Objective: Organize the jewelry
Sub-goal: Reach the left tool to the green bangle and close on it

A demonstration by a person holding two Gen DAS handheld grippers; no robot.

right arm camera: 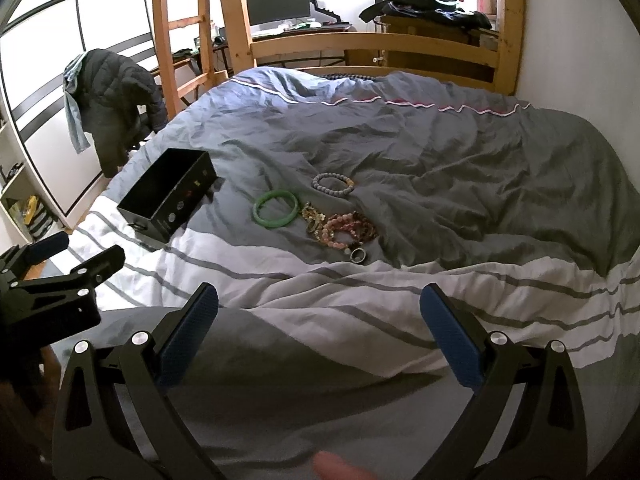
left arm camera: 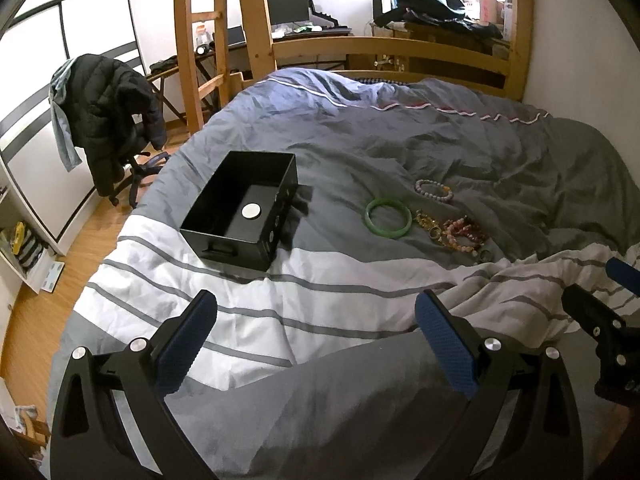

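Holding both tools low over the near edge of the bed (left arm camera: 460,152), you have the left tool (left arm camera: 316,344) spread wide with nothing between its blue pads, and the right tool (right arm camera: 320,340) spread just as wide and likewise holding nothing. Your two tools sit side by side, apart from each other, and neither touches any jewelry.

Ahead of your left tool a black box (left arm camera: 244,210) rests open on the striped duvet, with a round silver disc (left arm camera: 251,211) lying on its floor. To the right of the box, well apart from it, lies your jewelry. A green bangle (right arm camera: 276,208) lies flat nearest the box. Just beyond it sits a grey bead bracelet (right arm camera: 333,184). Beside the bangle on its right a gold chain piece (right arm camera: 314,216) touches a heap of pink bead bracelets (right arm camera: 344,228), and a metal ring (right arm camera: 357,256) lies at the near end of that heap.

Past the bed's left side a chair (left arm camera: 120,160) carries a dark jacket (left arm camera: 108,100).
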